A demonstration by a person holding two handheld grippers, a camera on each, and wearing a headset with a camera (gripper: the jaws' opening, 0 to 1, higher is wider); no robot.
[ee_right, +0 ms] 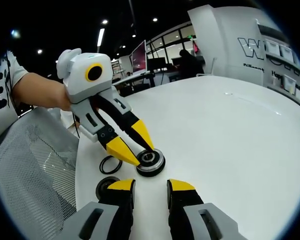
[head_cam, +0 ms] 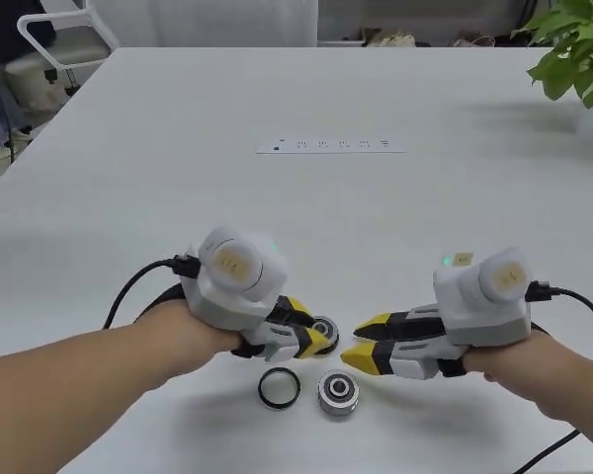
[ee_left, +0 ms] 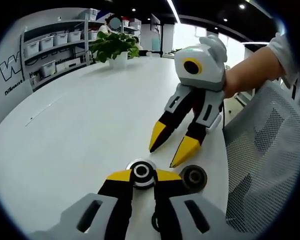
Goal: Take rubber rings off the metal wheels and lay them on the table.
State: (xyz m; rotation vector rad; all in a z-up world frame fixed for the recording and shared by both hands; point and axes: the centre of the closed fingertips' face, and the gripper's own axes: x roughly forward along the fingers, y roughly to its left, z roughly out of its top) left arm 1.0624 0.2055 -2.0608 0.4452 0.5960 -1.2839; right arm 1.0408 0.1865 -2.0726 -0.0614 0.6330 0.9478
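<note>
My left gripper (head_cam: 321, 334) is shut on a small metal wheel (head_cam: 325, 329), with its yellow tips on either side of it just above the table. In the left gripper view that wheel (ee_left: 142, 173) sits between my jaws. A loose black rubber ring (head_cam: 278, 387) lies flat on the table just in front of it. A second metal wheel (head_cam: 338, 391) lies beside the ring. My right gripper (head_cam: 356, 341) faces the held wheel (ee_right: 150, 161) from the right, open and a short gap away. The ring (ee_right: 111, 164) and second wheel (ee_right: 106, 187) lie to its left.
The white table (head_cam: 306, 207) stretches far ahead. A socket strip (head_cam: 331, 146) is set into its middle and a potted plant (head_cam: 573, 54) stands at the far right. A mesh chair (ee_left: 270, 165) sits by the near edge. Black cables (head_cam: 138, 286) trail from both grippers.
</note>
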